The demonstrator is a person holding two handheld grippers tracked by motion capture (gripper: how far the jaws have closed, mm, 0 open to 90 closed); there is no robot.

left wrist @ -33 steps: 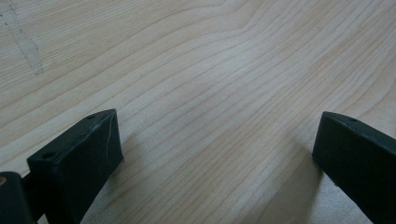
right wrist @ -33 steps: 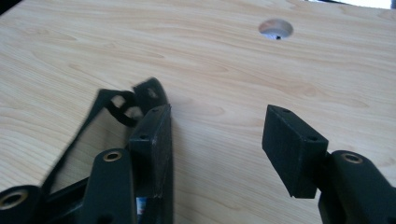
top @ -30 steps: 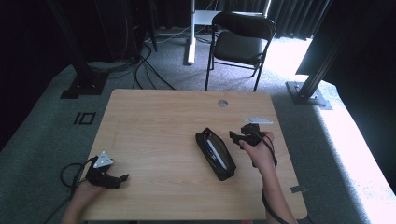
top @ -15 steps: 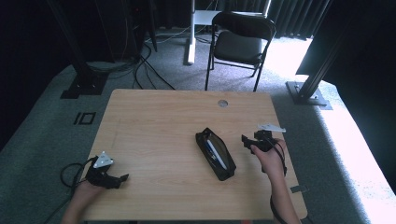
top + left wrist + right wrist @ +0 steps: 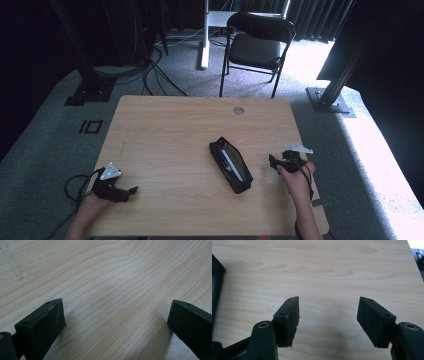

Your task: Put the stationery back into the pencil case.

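A black zip pencil case (image 5: 230, 164) lies unzipped near the middle of the wooden table (image 5: 175, 130), with pens showing inside. To its right my right gripper (image 5: 273, 163) rests low over the table, open, with bare wood between its jaws (image 5: 328, 315); a dark edge of the case (image 5: 215, 277) shows at the left of the right gripper view. My left gripper (image 5: 131, 192) sits at the table's front left corner, open, its jaws wide apart over bare wood (image 5: 116, 322).
A round cable hole (image 5: 238, 110) sits near the table's far edge. Behind the table a black folding chair (image 5: 257, 42) stands on grey carpet, with cables and stand bases (image 5: 87, 92) at the left and a metal post base (image 5: 330, 102) at the right.
My right gripper has drawn back from beside the pencil case toward the table's right front edge. The left gripper and the case have stayed put.
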